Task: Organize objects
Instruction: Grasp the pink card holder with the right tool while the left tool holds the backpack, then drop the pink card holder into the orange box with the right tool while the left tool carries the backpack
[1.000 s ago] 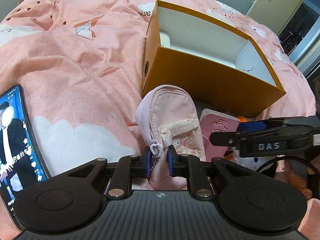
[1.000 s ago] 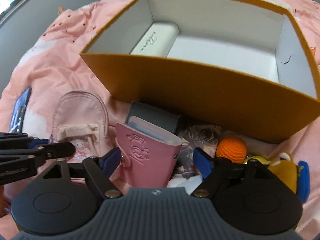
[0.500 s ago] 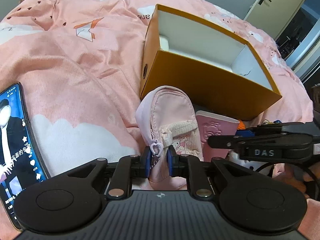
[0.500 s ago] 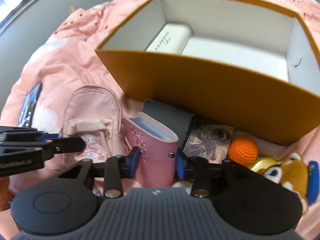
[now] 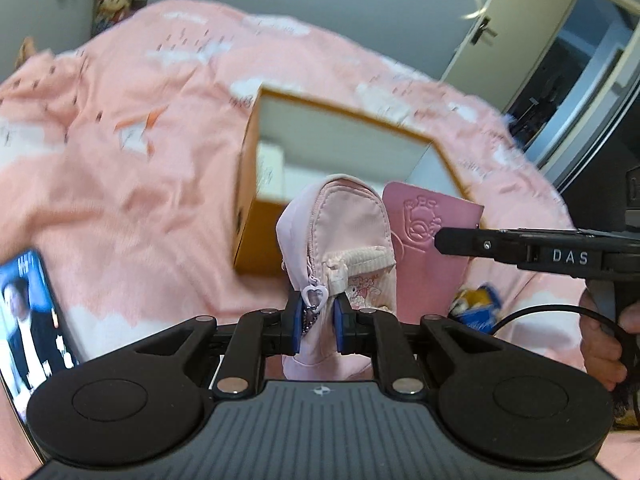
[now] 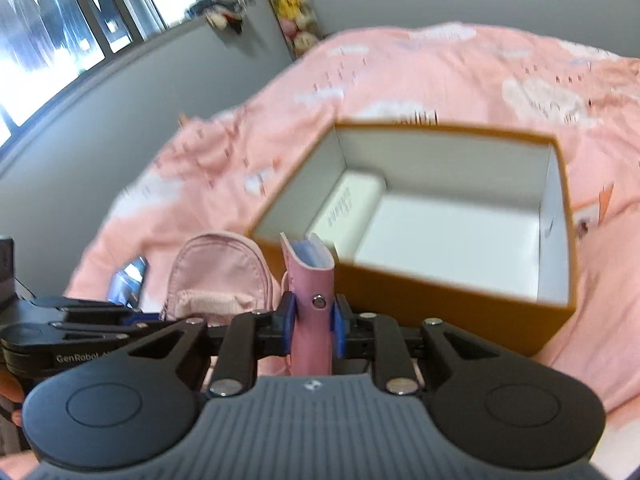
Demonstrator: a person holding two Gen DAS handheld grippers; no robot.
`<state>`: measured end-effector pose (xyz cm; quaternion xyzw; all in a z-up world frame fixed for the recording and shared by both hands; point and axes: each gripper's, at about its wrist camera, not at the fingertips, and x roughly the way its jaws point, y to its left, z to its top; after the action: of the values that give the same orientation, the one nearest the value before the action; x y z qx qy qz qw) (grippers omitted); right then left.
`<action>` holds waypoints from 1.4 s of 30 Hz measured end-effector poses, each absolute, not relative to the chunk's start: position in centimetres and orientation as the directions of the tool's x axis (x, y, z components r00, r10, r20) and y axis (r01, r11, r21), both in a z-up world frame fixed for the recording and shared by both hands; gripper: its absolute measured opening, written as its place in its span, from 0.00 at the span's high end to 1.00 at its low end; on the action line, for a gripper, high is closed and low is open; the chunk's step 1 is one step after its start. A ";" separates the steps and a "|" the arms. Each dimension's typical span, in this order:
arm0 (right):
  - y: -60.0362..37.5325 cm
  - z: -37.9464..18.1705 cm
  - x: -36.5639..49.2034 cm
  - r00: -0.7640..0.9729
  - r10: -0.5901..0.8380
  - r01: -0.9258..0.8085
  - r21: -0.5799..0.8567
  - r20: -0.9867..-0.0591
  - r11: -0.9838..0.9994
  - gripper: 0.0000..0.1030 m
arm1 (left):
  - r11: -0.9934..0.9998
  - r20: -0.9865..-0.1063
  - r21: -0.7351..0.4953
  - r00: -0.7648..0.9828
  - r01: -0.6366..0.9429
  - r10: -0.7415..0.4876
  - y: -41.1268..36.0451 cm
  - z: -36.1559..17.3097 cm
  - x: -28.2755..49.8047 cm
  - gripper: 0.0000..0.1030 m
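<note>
My left gripper (image 5: 318, 320) is shut on the lower edge of a small pink backpack pouch (image 5: 344, 220), which hangs above the pink bedspread (image 5: 140, 200). My right gripper (image 6: 312, 320) has its jaws closing, and its blue pads press both sides of a pink snap card holder (image 6: 310, 280) held upright. In the right wrist view the pouch (image 6: 216, 264) sits just left of the card holder. Behind both stands an open orange box (image 6: 440, 292) with a white inside. A white case (image 6: 348, 208) lies along the box's left wall.
A lit phone (image 5: 28, 320) lies on the bedspread at the left. A blue and yellow plush toy (image 5: 476, 300) lies under the right gripper's finger (image 5: 460, 240). A person's hand (image 5: 600, 344) grips that tool. A door (image 5: 500, 40) stands at the far right, and a window (image 6: 60, 40) at the far left.
The right gripper's jaws closed on the pink card holder and lifted it off the bed. The left gripper rose with the pouch. The box now sits lower and farther off in both views.
</note>
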<state>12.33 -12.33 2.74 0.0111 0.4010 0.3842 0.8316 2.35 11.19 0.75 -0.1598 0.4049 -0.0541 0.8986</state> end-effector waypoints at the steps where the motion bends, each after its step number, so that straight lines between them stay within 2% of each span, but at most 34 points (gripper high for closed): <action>1: -12.7 3.5 12.5 0.391 0.658 -0.632 0.332 -0.644 0.700 0.80 | 0.946 -0.702 -0.324 0.676 -0.024 -0.224 11.2 1.5 2.7 0.84; 8: -13.4 7.8 16.4 0.458 0.686 -0.618 0.351 -0.565 0.703 0.80 | 0.959 -0.640 -0.281 0.738 0.030 -0.211 11.3 6.1 6.7 0.84; 13: -12.6 8.0 20.4 0.468 0.663 -0.595 0.346 -0.585 0.725 0.80 | 0.972 -0.633 -0.235 0.756 0.016 -0.165 12.2 7.3 10.7 0.84; 19: -10.5 3.0 26.5 0.298 0.613 -0.522 0.413 -0.731 0.746 0.80 | 0.975 -0.709 -0.215 0.679 0.051 -0.191 12.1 5.3 15.3 0.84; 22: -9.5 -0.2 29.1 0.179 0.610 -0.482 0.472 -0.772 0.738 0.80 | 0.972 -0.745 -0.233 0.634 0.040 -0.205 12.3 3.7 16.9 0.84; 29: -7.5 -6.6 32.6 -0.042 0.603 -0.387 0.569 -0.797 0.725 0.82 | 0.959 -0.776 -0.283 0.583 0.020 -0.241 12.9 1.6 19.3 0.84; 32: -7.1 -7.4 33.3 -0.098 0.629 -0.366 0.615 -0.772 0.698 0.82 | 0.957 -0.785 -0.289 0.568 0.018 -0.247 13.2 1.0 20.0 0.84; 36: -6.3 -7.6 34.3 -0.111 0.600 -0.398 0.589 -0.792 0.704 0.82 | 0.957 -0.786 -0.289 0.569 0.008 -0.242 13.5 0.8 20.8 0.84; 42: -5.5 -9.2 37.0 -0.109 0.495 -0.414 0.492 -0.862 0.766 0.74 | 0.952 -0.777 -0.306 0.573 0.017 -0.259 13.5 0.9 21.3 0.84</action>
<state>37.03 -5.50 -9.20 0.0308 0.6620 0.3409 0.6668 21.30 13.46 0.93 -0.1334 0.4554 -0.0787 0.8767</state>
